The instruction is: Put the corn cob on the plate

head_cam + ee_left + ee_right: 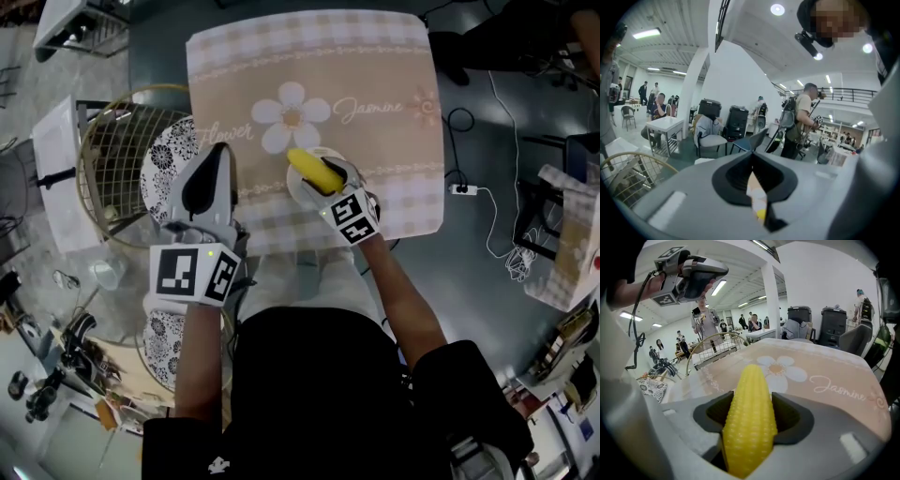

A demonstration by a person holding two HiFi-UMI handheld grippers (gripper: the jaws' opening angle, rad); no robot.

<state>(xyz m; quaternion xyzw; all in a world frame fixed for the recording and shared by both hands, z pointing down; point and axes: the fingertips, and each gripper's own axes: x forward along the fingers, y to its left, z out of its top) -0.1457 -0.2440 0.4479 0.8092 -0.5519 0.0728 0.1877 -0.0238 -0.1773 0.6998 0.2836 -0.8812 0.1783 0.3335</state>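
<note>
A yellow corn cob (311, 169) sticks out of my right gripper (319, 178), which is shut on it above the near edge of the beige flower tablecloth (375, 75). In the right gripper view the corn cob (750, 427) fills the gap of the right gripper (750, 404). My left gripper (217, 157) is raised beside it, jaws together with nothing held. It hides part of a black-and-white patterned plate (169, 155) that sits at the wire basket (112, 159). The left gripper (752, 171) faces out into the room.
A second patterned plate (164, 342) lies lower left, near the person's body. White stands and clutter crowd the floor on the left. Cables and a power strip (464, 189) lie on the floor to the right of the table.
</note>
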